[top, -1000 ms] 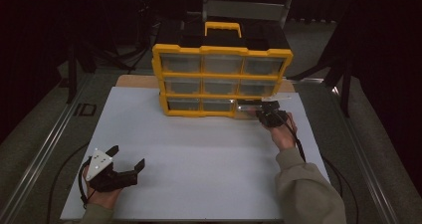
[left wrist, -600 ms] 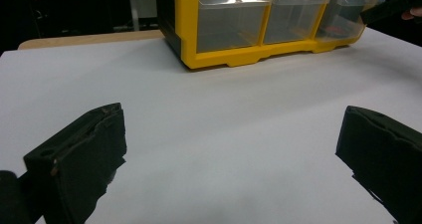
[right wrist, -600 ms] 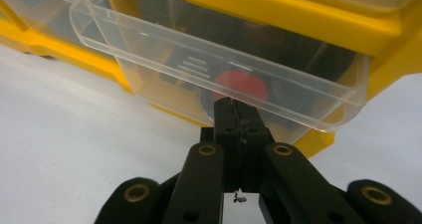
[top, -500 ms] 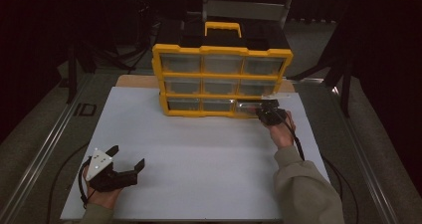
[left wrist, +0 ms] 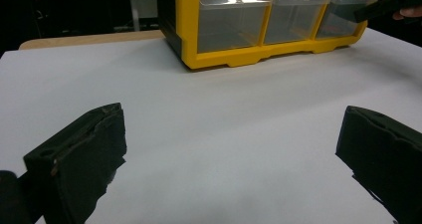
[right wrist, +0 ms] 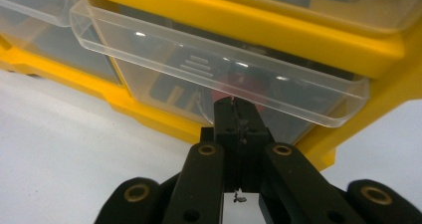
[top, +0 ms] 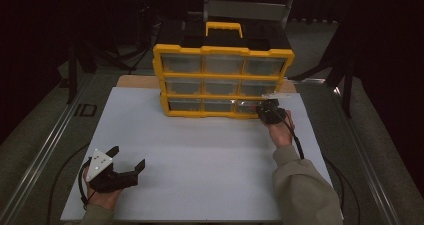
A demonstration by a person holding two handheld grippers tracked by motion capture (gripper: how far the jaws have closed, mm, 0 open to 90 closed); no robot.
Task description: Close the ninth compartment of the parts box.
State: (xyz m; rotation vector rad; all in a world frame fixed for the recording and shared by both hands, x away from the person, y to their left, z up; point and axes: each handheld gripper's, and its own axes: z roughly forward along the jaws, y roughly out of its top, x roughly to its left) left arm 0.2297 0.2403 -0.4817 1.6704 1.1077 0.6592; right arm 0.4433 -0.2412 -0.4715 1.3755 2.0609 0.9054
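Left hand-held gripper (top: 127, 161) gapes wide; right hand-held gripper (right wrist: 234, 104) (arm outstretched) seemingly pinched closed.

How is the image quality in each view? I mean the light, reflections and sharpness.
High view: dim, dark surroundings; the white table is brightest, detail soft. Left gripper view: the yellow organizer is fairly sharp, the near left gripper jaws are dark and soft. Right gripper view: small glare spots on the clear drawer; the right gripper is sharp.
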